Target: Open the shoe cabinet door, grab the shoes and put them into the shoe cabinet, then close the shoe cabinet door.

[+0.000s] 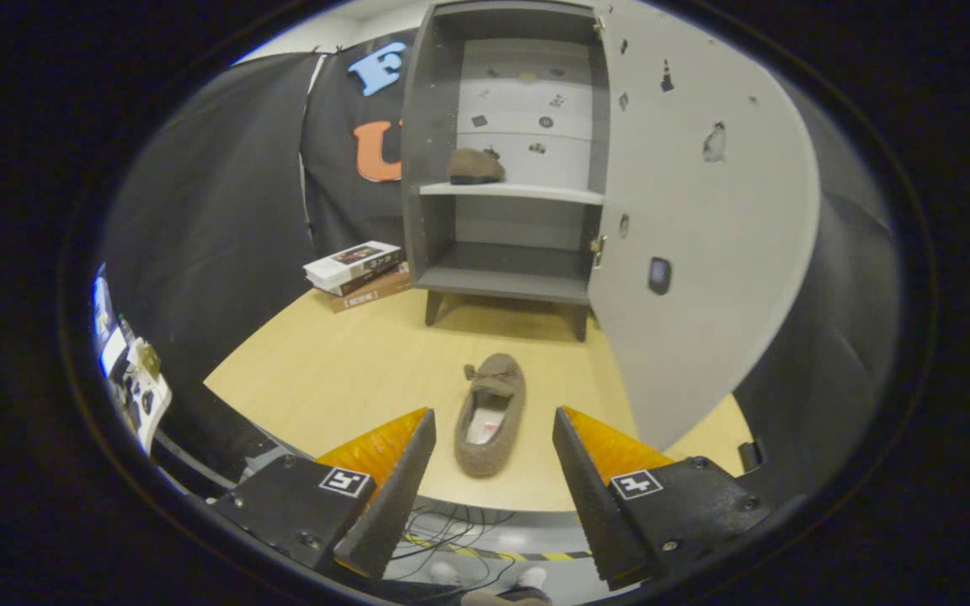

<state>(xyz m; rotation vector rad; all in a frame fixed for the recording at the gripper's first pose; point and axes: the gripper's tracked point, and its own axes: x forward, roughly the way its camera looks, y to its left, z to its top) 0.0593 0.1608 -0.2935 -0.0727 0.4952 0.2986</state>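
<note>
Wooden table (342,379), slipper (491,414), hand-held gripper (493,421) open

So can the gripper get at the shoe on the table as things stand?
Probably yes. The gripper is open, with the brown shoe lying between and just ahead of its fingers on the table. Nothing lies between them; the open cabinet door stands off to the side.

Beyond the fingers (418,446), the door (704,210) hides the cabinet's (430,126) right side; door marks are too small to tell.
</note>
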